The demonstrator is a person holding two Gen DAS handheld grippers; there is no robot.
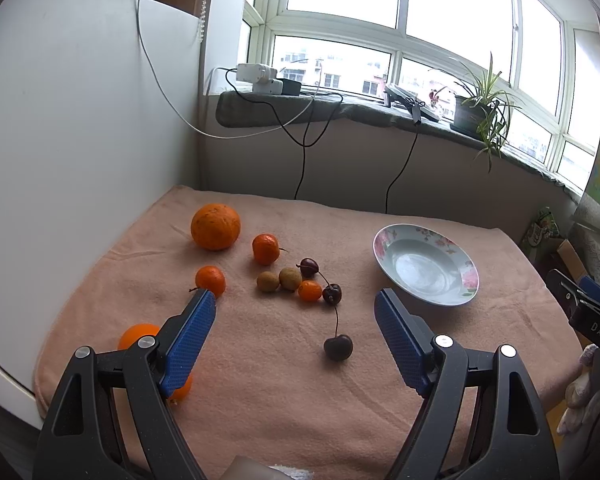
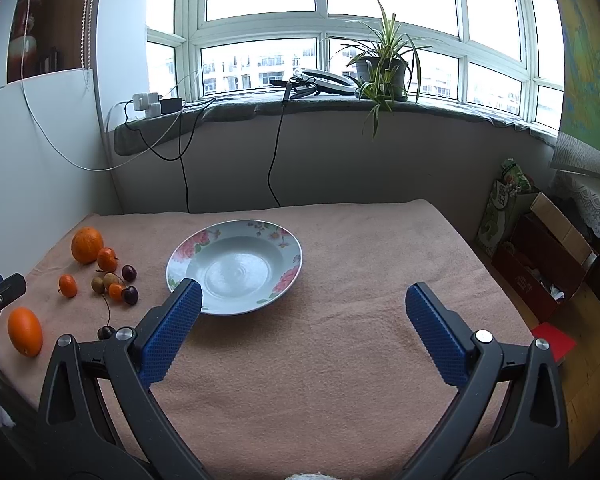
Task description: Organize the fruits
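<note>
Fruits lie on a pink towel: a big orange, two mandarins, an oval orange fruit partly behind my left finger, two longans, a kumquat and three dark cherries. A flowered plate stands empty to their right. My left gripper is open and empty above the fruits. My right gripper is open and empty, just in front of the plate. The fruits show at the left of the right wrist view.
A white board walls off the left side. A windowsill at the back holds a potted plant, chargers and hanging cables. Cardboard boxes stand on the floor to the right of the table.
</note>
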